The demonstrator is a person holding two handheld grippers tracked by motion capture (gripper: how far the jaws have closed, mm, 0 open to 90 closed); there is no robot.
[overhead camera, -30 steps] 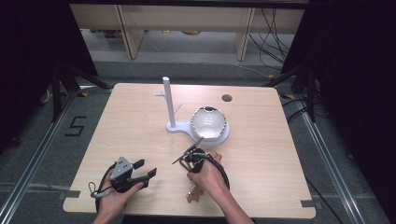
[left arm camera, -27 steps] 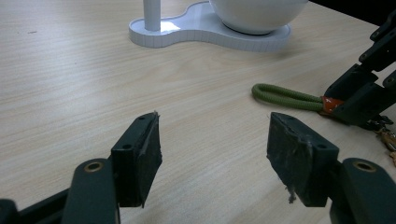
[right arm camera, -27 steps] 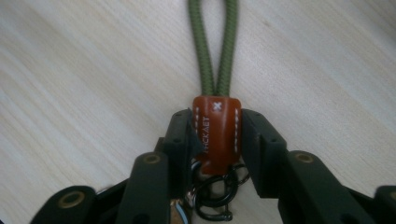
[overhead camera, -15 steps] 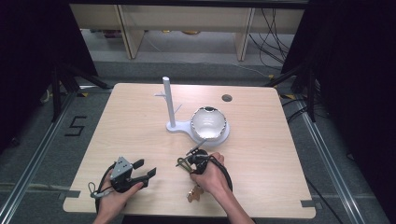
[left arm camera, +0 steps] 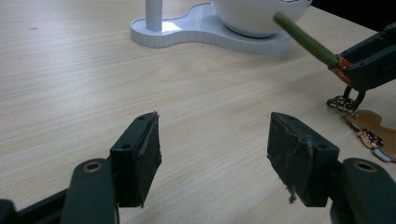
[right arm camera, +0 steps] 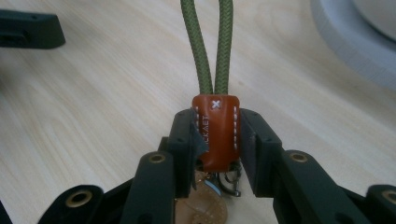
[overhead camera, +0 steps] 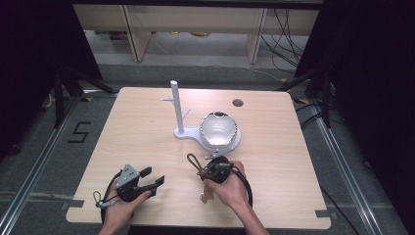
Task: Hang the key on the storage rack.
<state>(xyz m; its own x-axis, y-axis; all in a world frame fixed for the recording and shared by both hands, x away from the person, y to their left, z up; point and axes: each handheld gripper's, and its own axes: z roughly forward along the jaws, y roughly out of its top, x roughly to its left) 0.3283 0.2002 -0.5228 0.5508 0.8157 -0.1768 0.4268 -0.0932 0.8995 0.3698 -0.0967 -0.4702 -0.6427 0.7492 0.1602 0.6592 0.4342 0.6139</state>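
- While the right gripper (right arm camera: 215, 135) clamps the keychain (right arm camera: 215, 133) by its orange leather tab, we note the pick-up as done: the jaws have just been closing, and both pads now press the tab's sides.
- Its green cord loop (right arm camera: 208, 44) sticks out forward past the fingertips; in the high view that loop (overhead camera: 194, 161) points up-left, toward the white stand (overhead camera: 177, 106).
- Metal clips and a brown charm (left arm camera: 369, 128) hang under the tab and, seen from the left gripper view, touch the table (overhead camera: 147, 127); we cannot tell whether they have lifted off it.
- The left gripper (left arm camera: 215, 151) sits idle near the front edge, jaws wide, nothing between them, aimed at the stand's base (left arm camera: 201, 30).
- We read the goal as hanging the loop on one of the stand's small pegs (overhead camera: 168, 100); that part is not yet started.
- Stand and white bowl (overhead camera: 218, 128) share one base, well apart from the keychain.
- Left to do, in our judgement: raise the keychain, carry it across, thread the loop over a peg, let go.
- Watch item: the loop is narrow and floppy, so it may need the left gripper to steady it.
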